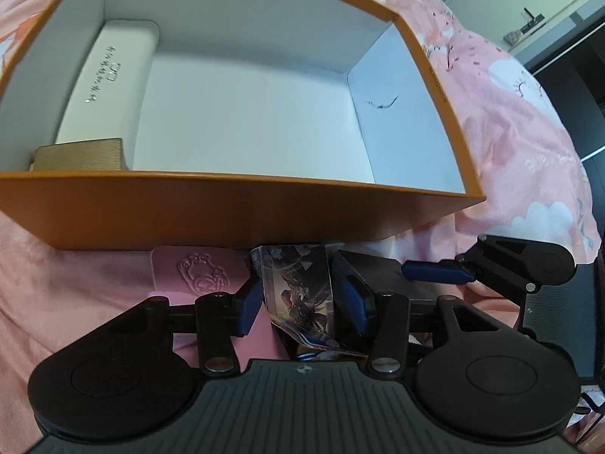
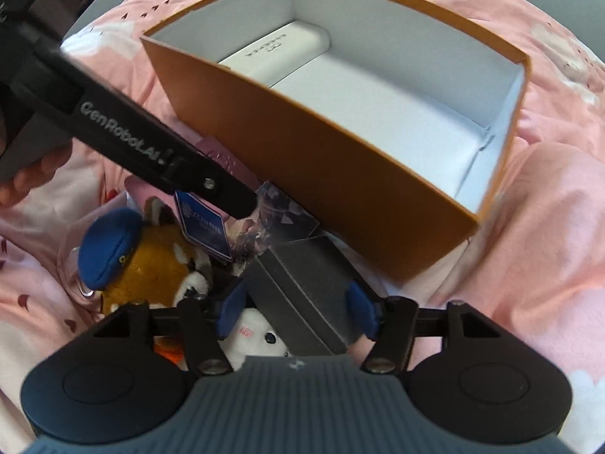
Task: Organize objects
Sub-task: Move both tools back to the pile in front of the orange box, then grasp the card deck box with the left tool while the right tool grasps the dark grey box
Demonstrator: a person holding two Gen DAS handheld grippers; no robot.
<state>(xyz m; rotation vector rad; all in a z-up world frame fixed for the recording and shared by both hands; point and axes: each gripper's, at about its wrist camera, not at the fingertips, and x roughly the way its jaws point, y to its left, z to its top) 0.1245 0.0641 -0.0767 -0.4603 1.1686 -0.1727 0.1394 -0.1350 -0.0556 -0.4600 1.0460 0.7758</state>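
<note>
My left gripper [image 1: 301,304] points down at a glossy illustrated card pack [image 1: 298,287] that leans on the orange box's front wall [image 1: 242,208]. The pack stands between the blue pads with no firm press showing, so the gripper reads as open. My right gripper [image 2: 297,312] is open, its pads either side of a dark grey box [image 2: 302,283] without squeezing it. That dark box [image 1: 382,265] lies right of the pack. The orange box [image 2: 321,151] is open-topped with a white inside. It holds a white glasses case [image 1: 109,75] and a small gold box [image 1: 79,157].
Pink bedding [image 1: 510,132] covers everything. A pink embossed card [image 1: 189,268] lies left of the pack. A red panda plush in a blue hat [image 2: 143,261], a blue tag [image 2: 204,227] and a white plush [image 2: 257,336] crowd the dark box's left. A hand [image 2: 22,181] holds the left gripper.
</note>
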